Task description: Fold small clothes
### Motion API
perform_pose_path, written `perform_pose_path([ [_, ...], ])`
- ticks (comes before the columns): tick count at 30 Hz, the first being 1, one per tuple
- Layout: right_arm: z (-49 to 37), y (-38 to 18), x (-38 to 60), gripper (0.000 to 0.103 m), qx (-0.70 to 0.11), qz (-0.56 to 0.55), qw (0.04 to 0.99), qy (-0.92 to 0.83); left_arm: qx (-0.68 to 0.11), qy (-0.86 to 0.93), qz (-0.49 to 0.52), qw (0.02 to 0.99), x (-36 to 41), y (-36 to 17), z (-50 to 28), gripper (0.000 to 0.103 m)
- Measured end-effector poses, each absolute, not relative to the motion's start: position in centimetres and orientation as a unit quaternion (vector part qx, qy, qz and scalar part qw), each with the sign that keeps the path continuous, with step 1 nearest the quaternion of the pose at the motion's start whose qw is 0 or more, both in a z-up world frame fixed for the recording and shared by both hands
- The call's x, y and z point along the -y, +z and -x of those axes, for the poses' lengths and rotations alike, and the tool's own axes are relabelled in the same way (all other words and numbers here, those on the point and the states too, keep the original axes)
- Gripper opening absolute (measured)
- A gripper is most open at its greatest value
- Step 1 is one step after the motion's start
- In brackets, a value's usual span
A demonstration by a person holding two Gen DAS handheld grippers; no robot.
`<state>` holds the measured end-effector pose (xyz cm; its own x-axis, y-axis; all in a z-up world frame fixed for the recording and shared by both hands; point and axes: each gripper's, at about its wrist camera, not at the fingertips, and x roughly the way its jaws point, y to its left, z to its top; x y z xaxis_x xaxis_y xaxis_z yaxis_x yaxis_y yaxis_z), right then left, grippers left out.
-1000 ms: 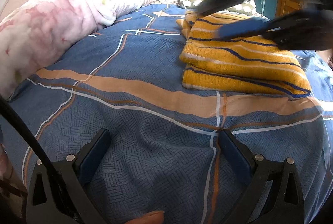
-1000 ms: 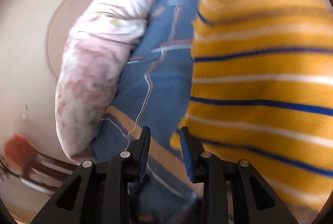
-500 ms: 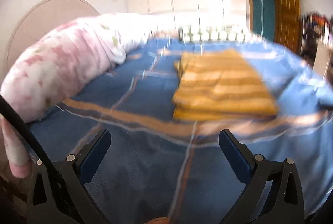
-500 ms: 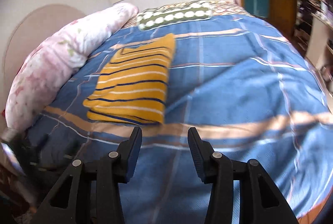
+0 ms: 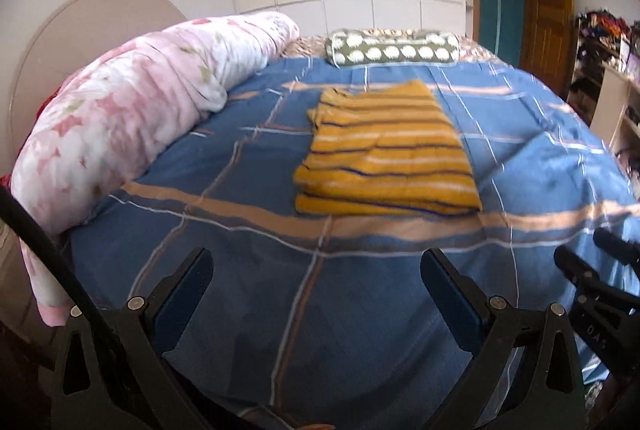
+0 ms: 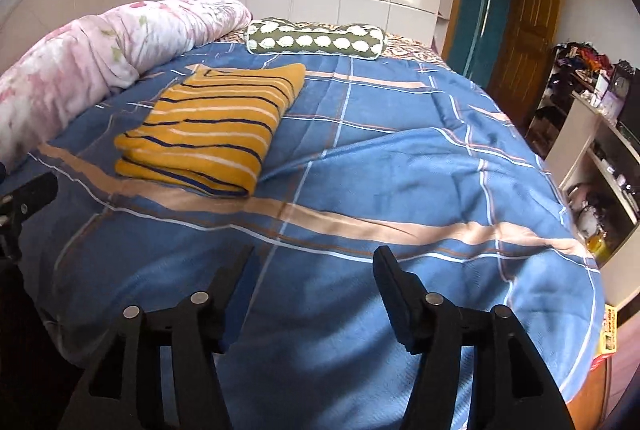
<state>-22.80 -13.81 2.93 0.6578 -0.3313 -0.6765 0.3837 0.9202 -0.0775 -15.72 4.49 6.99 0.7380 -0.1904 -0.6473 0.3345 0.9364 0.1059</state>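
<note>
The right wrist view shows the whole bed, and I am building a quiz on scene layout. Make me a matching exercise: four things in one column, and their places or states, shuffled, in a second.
Things:
1. yellow striped knit garment
2. pink floral rolled quilt
3. green bolster pillow with white sheep print
4. right gripper

Places or states:
A. at the far end of the blue plaid bed cover
B. open, holding nothing
C. along the bed's left edge
D. folded flat on the cover

Pairs: 1-D, 2-C, 3-A, 4-B
</note>
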Motion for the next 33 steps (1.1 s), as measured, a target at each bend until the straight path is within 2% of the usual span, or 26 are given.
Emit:
perform_pose_path([
  [12,22.1,1.5,13.8,0.065,-0.385,-0.05,0.895,-0.217,-0.381,-0.166,-0.109,0.903,-4.2,4.5,15.1,0.103],
  [33,21.2,0.4,13.2,0.07,-0.409,-0.034,0.882,-0.231,-0.407,-0.18,-0.106,0.889,-4.1,3.0,14.8,0.103],
])
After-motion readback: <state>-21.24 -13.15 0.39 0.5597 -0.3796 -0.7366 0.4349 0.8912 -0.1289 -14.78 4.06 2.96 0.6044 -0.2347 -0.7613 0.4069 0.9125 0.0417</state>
